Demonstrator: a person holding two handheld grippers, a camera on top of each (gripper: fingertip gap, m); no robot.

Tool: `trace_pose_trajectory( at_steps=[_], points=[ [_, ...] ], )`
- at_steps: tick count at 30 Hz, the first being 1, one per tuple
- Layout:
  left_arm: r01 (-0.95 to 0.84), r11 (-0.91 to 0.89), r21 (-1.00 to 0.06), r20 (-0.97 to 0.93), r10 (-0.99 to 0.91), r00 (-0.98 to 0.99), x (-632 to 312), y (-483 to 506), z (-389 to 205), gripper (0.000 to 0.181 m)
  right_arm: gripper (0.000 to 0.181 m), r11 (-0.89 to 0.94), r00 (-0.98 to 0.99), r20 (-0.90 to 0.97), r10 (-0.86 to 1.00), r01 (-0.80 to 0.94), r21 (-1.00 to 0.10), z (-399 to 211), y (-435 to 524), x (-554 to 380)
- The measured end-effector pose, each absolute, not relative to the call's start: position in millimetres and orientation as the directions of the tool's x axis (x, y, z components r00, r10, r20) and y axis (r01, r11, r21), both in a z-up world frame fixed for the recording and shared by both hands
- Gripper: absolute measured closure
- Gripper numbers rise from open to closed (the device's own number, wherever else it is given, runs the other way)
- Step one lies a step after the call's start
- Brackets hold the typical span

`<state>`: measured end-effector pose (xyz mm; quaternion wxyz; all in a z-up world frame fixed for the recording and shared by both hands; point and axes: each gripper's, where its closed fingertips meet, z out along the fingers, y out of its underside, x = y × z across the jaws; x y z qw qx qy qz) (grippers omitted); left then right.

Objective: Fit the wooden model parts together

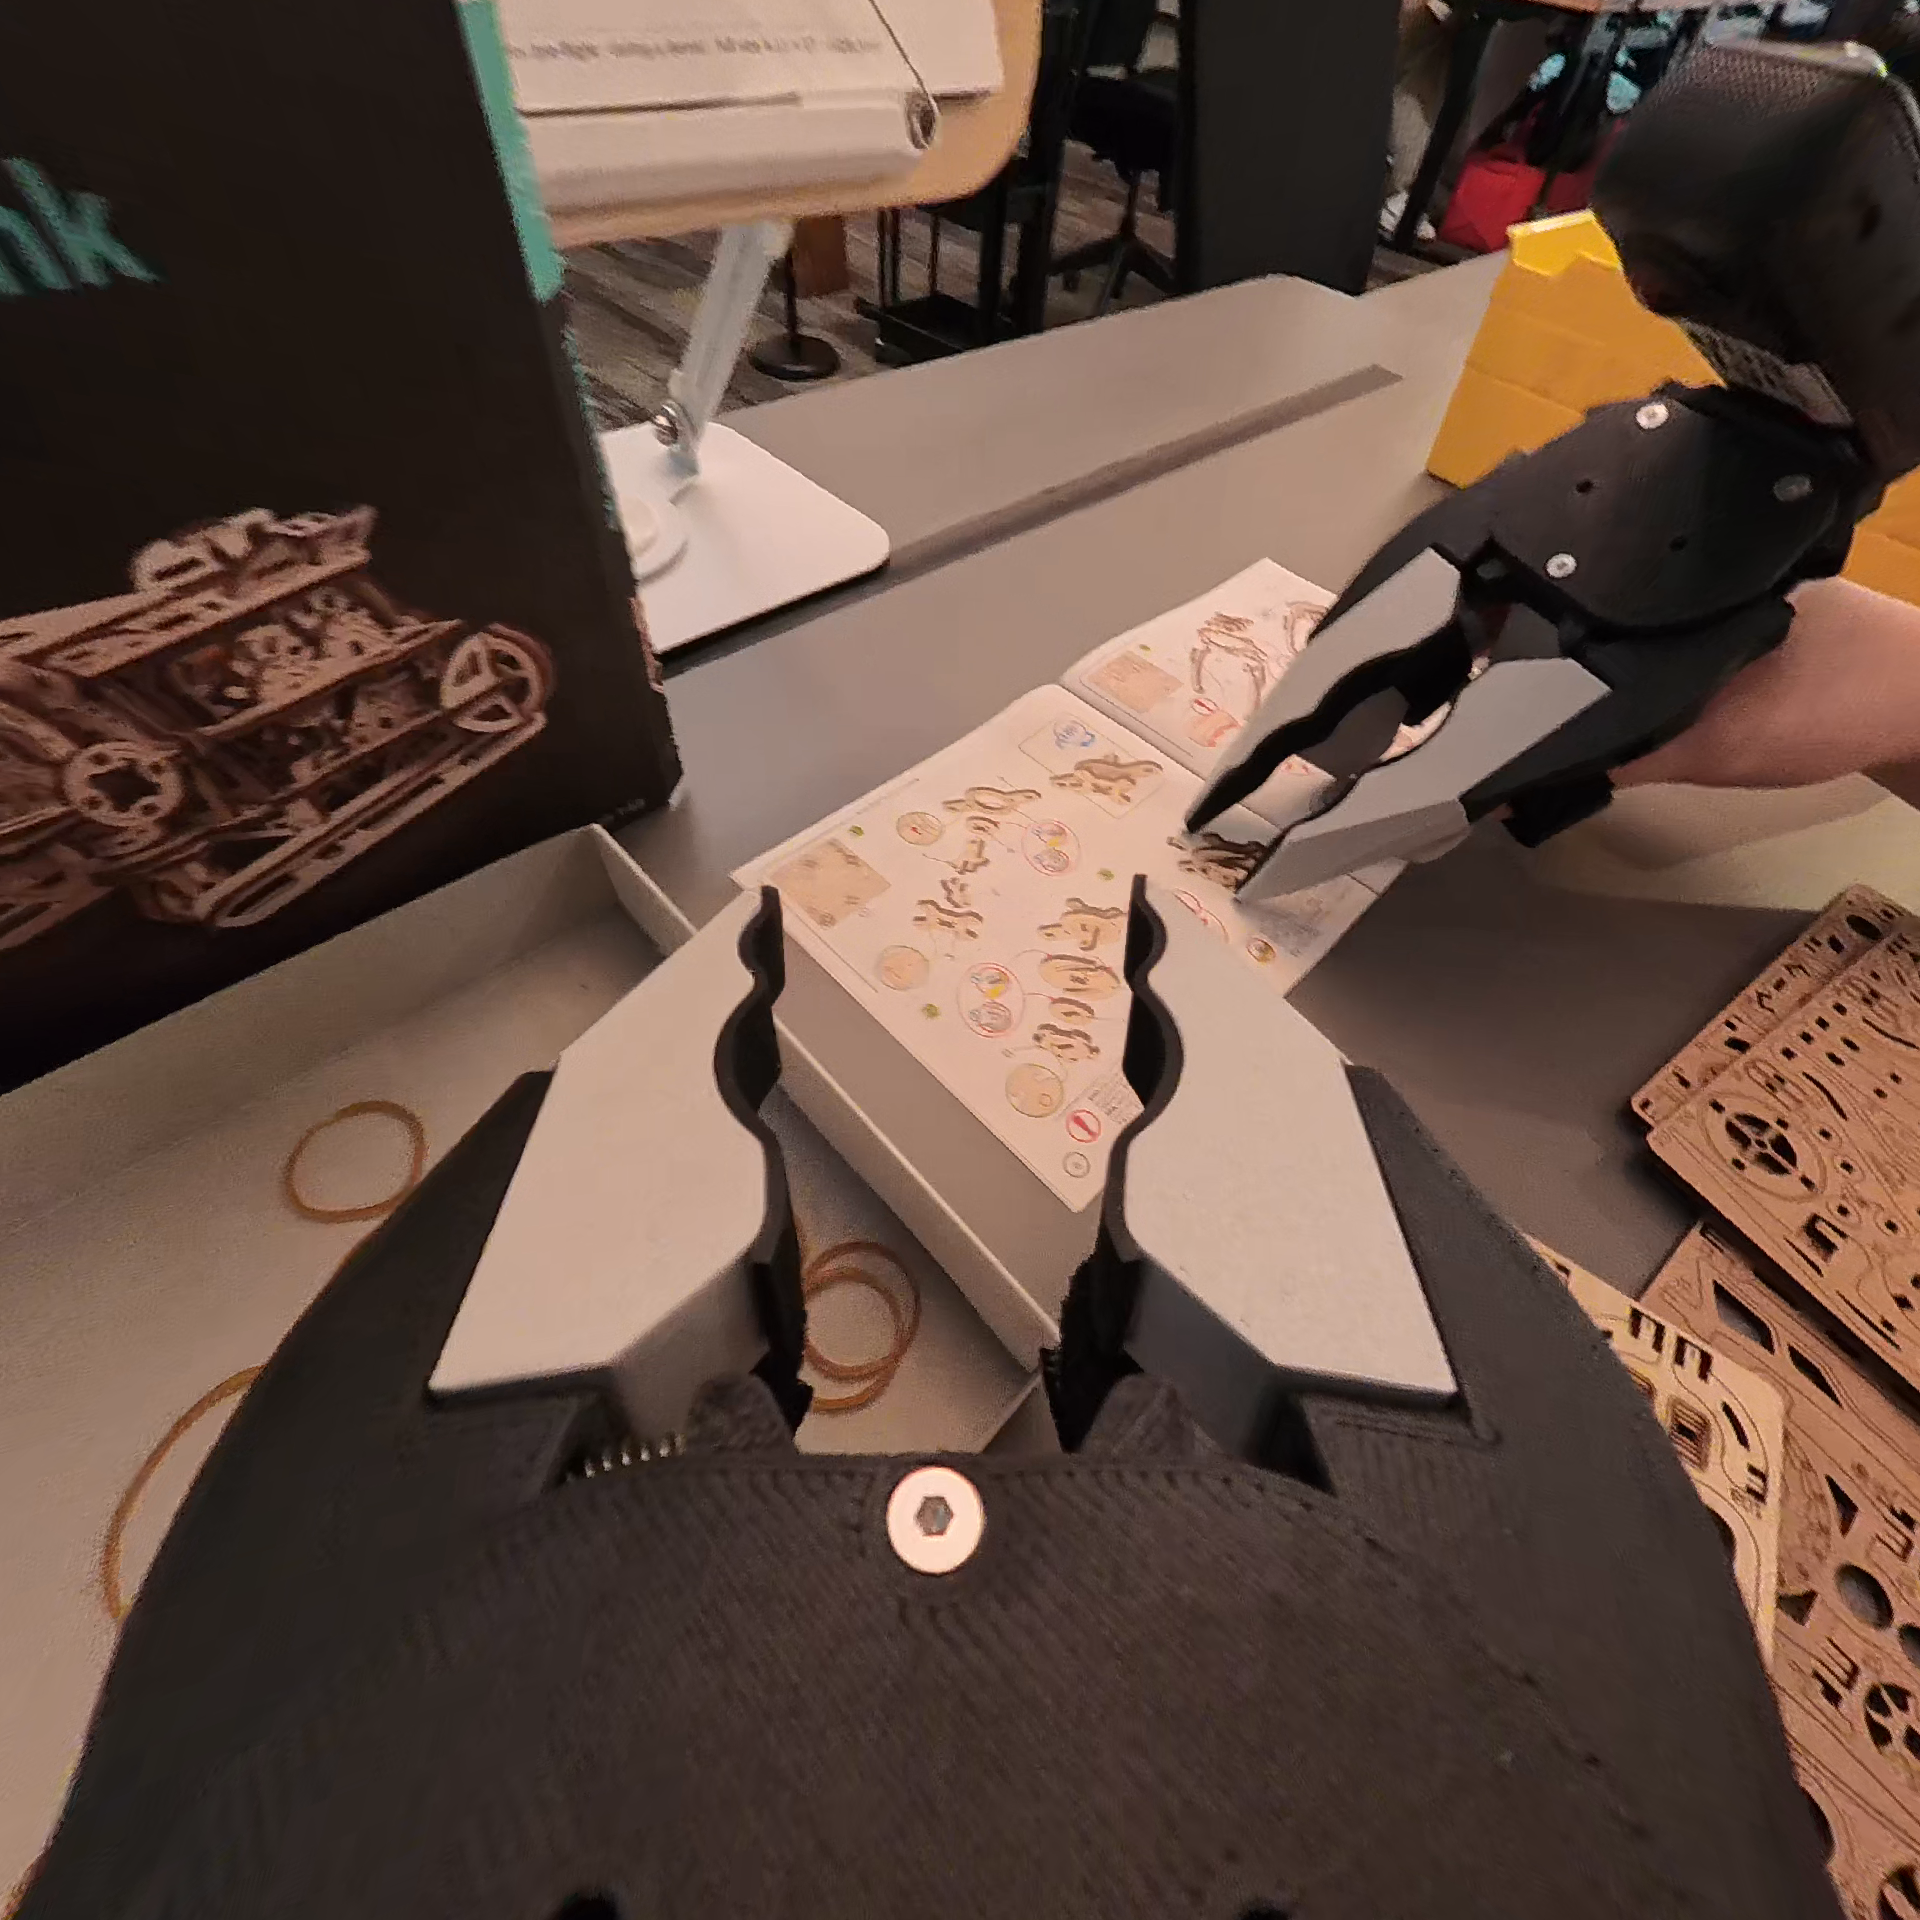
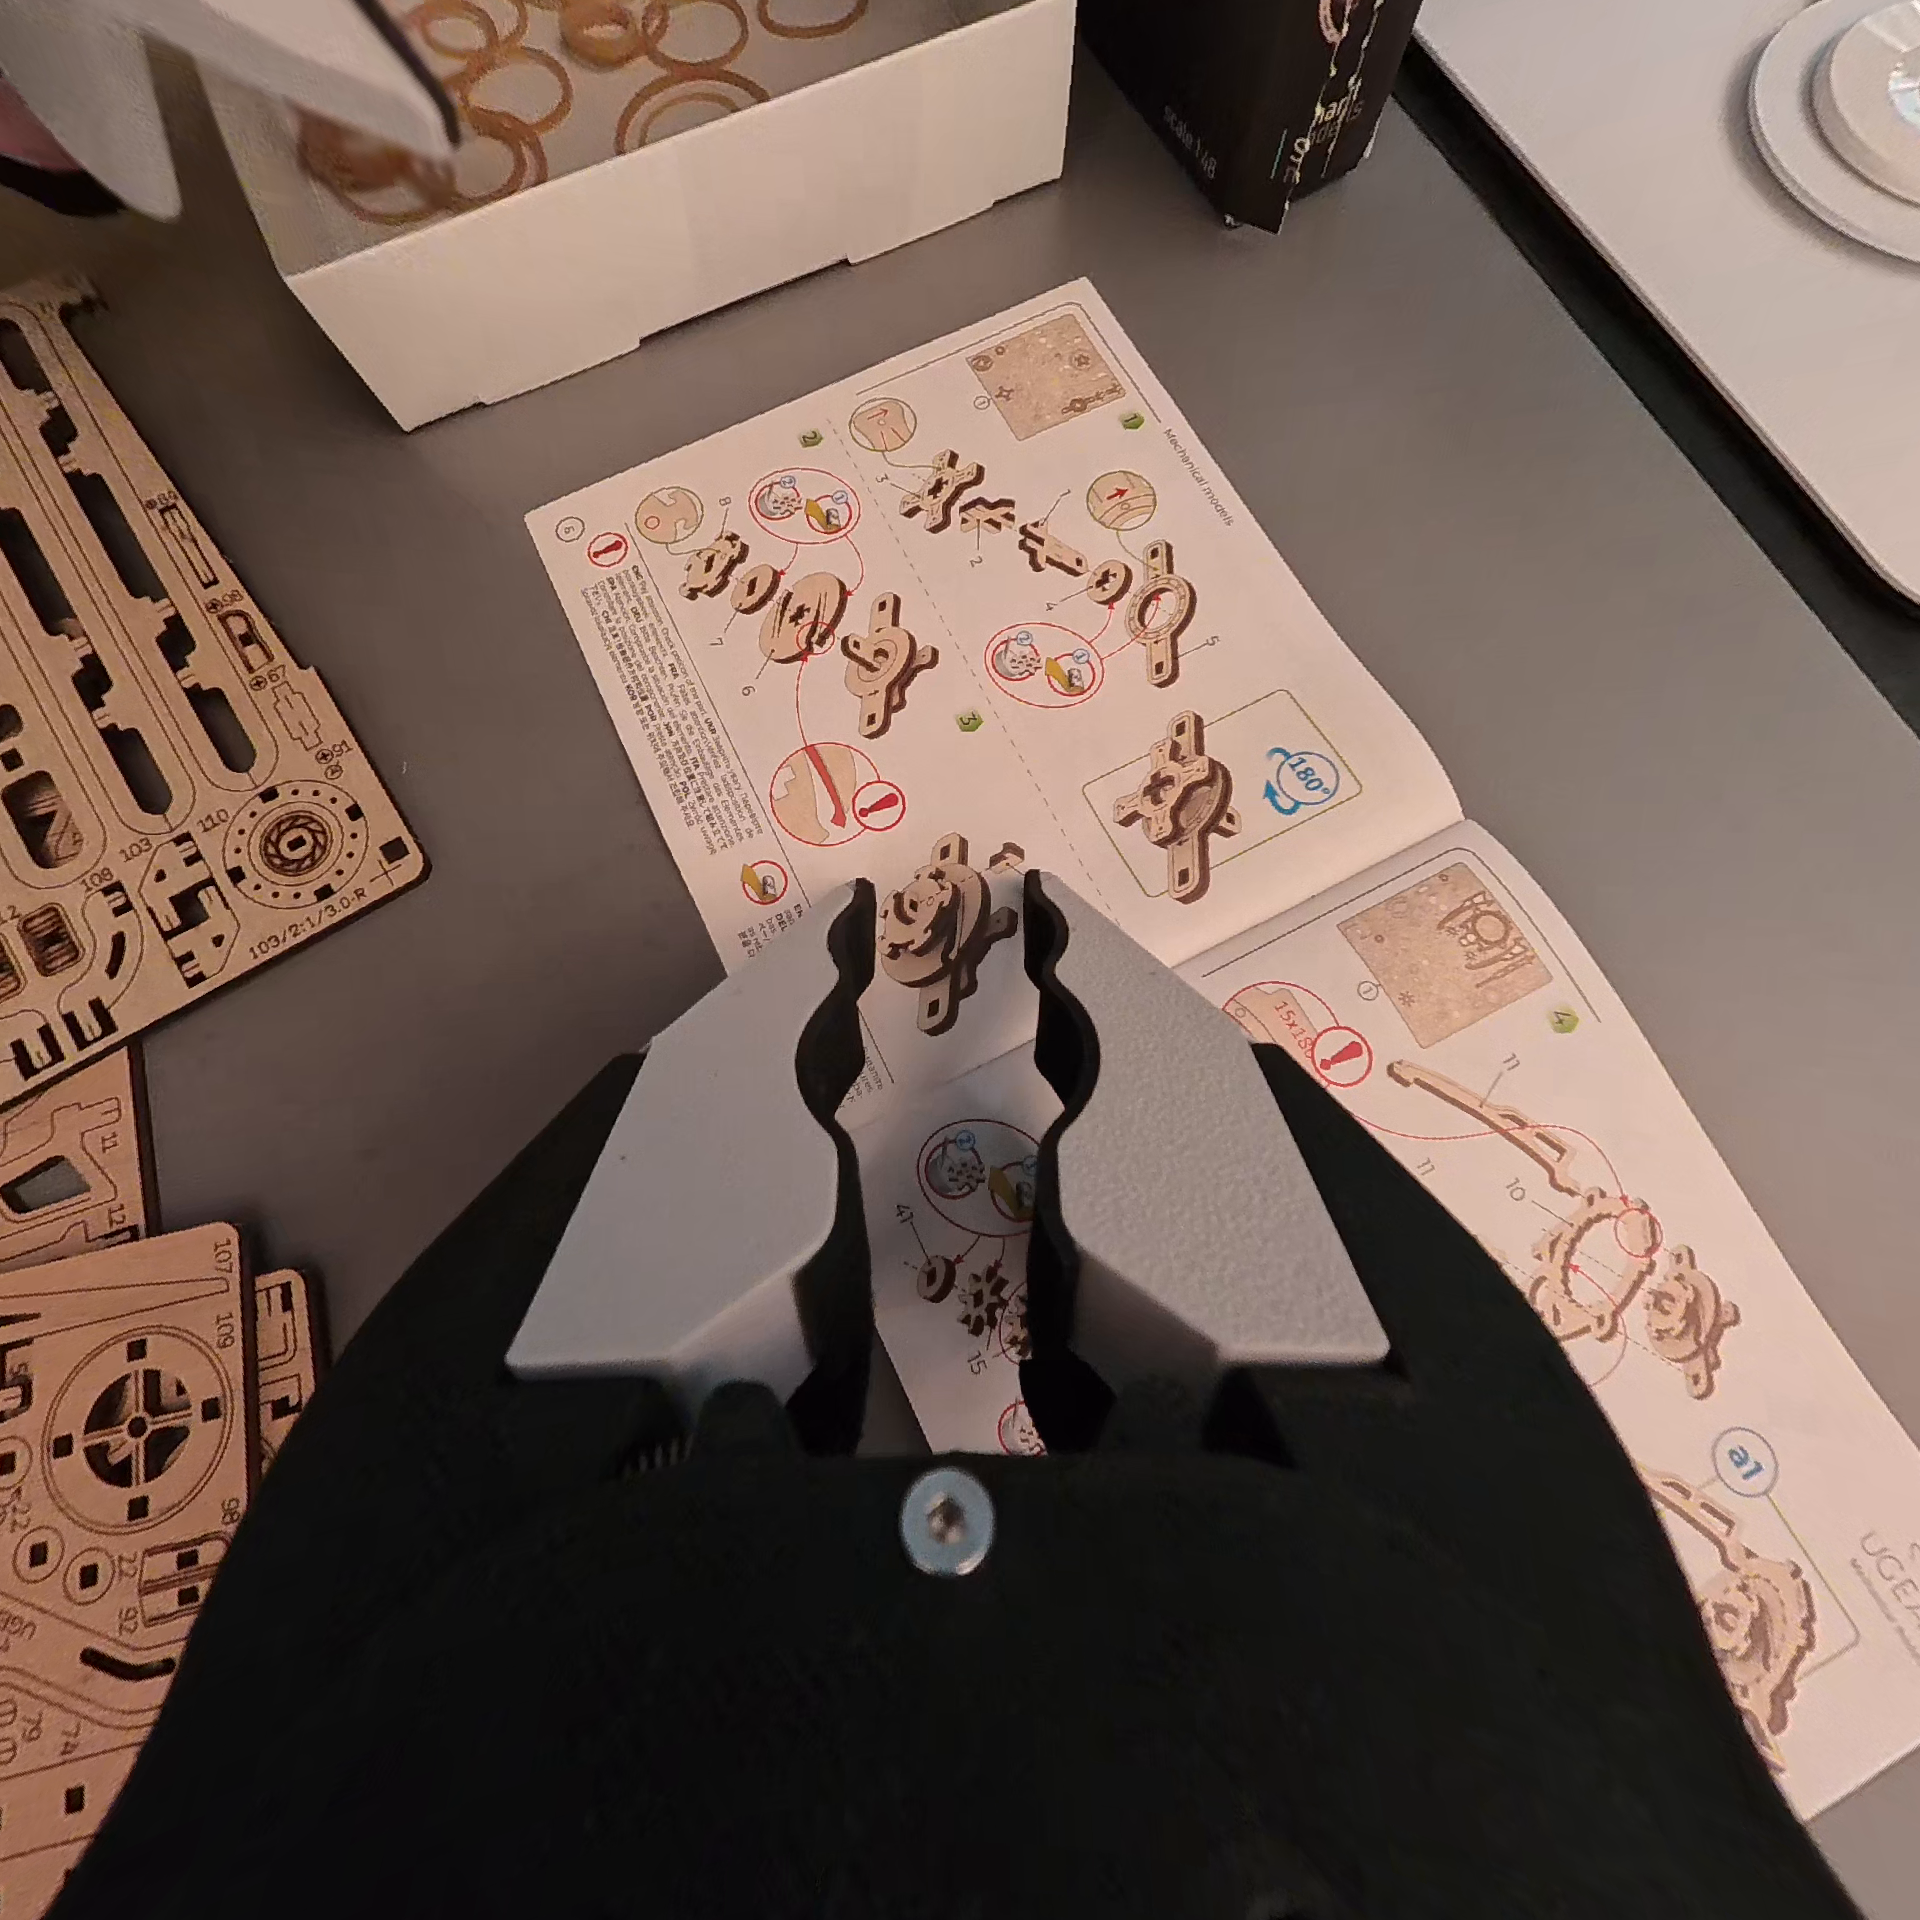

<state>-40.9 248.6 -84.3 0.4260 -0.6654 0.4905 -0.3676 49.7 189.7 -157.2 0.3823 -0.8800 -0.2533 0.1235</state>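
Your right hand-held gripper (image 2: 943,891) is parted, tips either side of the small wooden assembly (image 2: 940,933) lying mid-frame on the instruction booklet (image 2: 1195,644); grip unclear. Its long axis runs lower-left to upper-right. Your left hand-held gripper (image 1: 954,904) is released, empty, above the white box (image 1: 935,1216).

Office or shared workroom, set up for model building.
A long grey laminate desk (image 1: 1039,436) faces dark swivel chairs (image 1: 1101,156) and black desk frames on carpet.

Left view looks low across the table; right view looks down close; both share the booklet (image 1: 997,935).
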Motion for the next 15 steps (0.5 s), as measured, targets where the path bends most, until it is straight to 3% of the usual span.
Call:
trace_pose_trajectory(
  at_steps=[8,15],
  points=[
    [-0.21,-0.216,-0.954,0.127,-0.92,0.371,-56,275,-66,0.117,0.153,-0.577,0.841,-0.024,0.541,0.351,-0.738,-157,190,50],
    [-0.218,-0.208,-0.954,0.117,-0.922,0.37,-56,274,-67,0.119,0.153,-0.574,0.842,-0.024,0.54,0.348,-0.741,-157,190,49]
  ],
)
